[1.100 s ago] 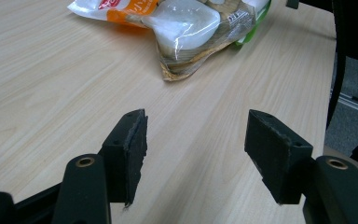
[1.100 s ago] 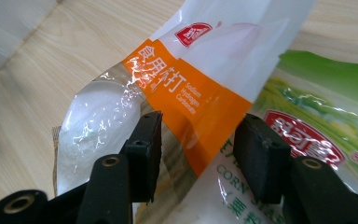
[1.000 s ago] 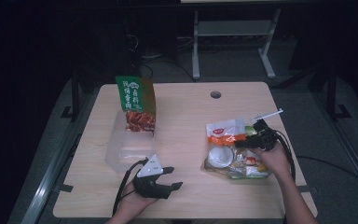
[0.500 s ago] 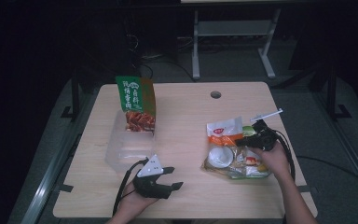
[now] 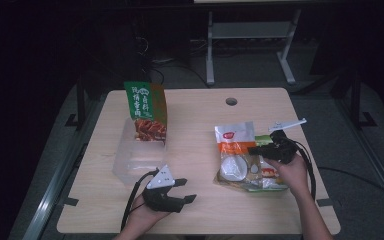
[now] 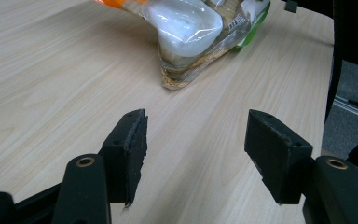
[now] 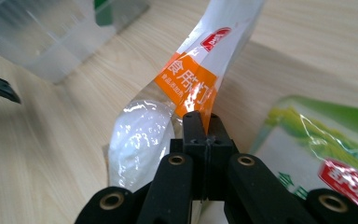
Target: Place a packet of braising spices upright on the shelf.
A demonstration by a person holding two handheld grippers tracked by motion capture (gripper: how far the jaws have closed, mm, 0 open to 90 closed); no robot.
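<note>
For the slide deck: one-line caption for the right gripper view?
Right gripper, jaws just closed, pinches the clear orange-labelled bag on the wooden table, beside a green-and-white bag.

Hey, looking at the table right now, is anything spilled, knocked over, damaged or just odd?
Nothing looks spilled or damaged. The green and orange snack bag stands upright in the clear plastic tub. The right gripper has just closed on the clear packet with the orange label, which lies beside a green-edged packet. The left gripper rests open over bare wood.

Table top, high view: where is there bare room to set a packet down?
Bare wood lies between the clear tub and the orange-banded packet, and around the cable hole. It is crowded at the right gripper, shut on that packet beside the green packet.
</note>
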